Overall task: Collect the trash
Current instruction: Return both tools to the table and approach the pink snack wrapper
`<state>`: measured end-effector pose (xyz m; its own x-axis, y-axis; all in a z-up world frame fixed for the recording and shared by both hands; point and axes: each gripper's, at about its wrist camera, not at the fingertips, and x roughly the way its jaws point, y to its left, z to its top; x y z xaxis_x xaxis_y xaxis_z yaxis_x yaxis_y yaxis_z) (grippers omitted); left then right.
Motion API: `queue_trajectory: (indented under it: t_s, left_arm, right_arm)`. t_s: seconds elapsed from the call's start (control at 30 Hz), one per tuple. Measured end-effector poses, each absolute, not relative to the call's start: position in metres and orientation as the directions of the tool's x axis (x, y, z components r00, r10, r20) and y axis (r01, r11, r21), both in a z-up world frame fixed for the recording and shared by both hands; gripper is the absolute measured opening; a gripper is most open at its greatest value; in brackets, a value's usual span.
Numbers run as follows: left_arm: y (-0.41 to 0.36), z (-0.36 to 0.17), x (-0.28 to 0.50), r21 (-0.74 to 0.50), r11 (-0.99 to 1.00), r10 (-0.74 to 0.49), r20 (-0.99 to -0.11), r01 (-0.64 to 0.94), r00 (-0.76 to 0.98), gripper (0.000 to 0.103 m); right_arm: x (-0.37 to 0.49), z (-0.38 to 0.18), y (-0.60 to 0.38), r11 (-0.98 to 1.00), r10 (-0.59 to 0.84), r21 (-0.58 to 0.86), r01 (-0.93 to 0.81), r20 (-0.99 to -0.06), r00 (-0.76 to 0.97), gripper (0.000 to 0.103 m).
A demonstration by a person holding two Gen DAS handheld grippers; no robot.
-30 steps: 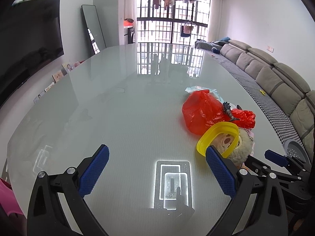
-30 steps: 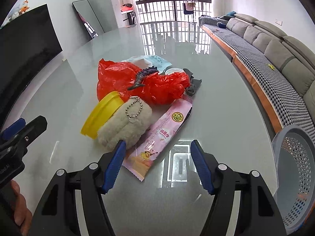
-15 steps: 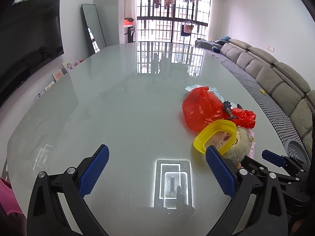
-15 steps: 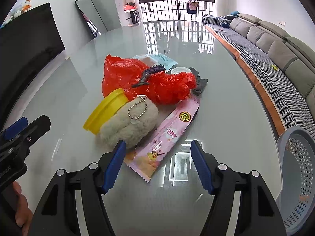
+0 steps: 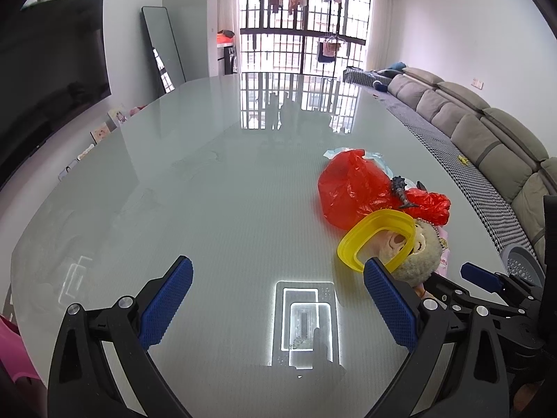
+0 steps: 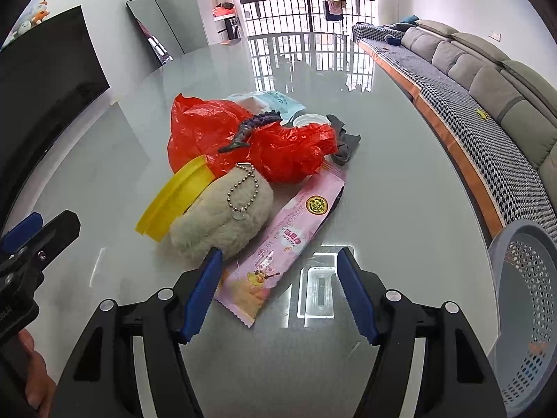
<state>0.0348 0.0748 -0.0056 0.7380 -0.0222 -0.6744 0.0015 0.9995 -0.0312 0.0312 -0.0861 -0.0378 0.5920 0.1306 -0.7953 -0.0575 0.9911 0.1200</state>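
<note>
The grey perforated plastic basket [image 6: 522,299] looks empty; the pink printed snack wrapper [image 6: 285,240] has unreadable writing. The right gripper [image 6: 278,292] and the left gripper [image 5: 278,310] are both wide open, holding nothing.

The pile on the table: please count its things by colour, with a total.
Red: 1, plastic bag
Yellow: 1, lid
Beige: 1, plush keychain
Pink: 1, snack wrapper
Light blue: 1, packet
Dark grey: 2, toy dinosaur, cloth
White: 1, small cup
Total: 8
</note>
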Motion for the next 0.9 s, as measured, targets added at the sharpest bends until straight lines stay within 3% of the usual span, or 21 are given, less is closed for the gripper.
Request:
queue_trajectory:
  t_s: [0.9]
  left_arm:
    - [0.069,-0.010,0.036,-0.028,0.999,-0.031,-0.686,0.016,0.727,0.097]
  right_arm:
    - [0.043,-0.047,-0.111,0.988,0.118,0.152,0.010,-0.802,0.586,0.065]
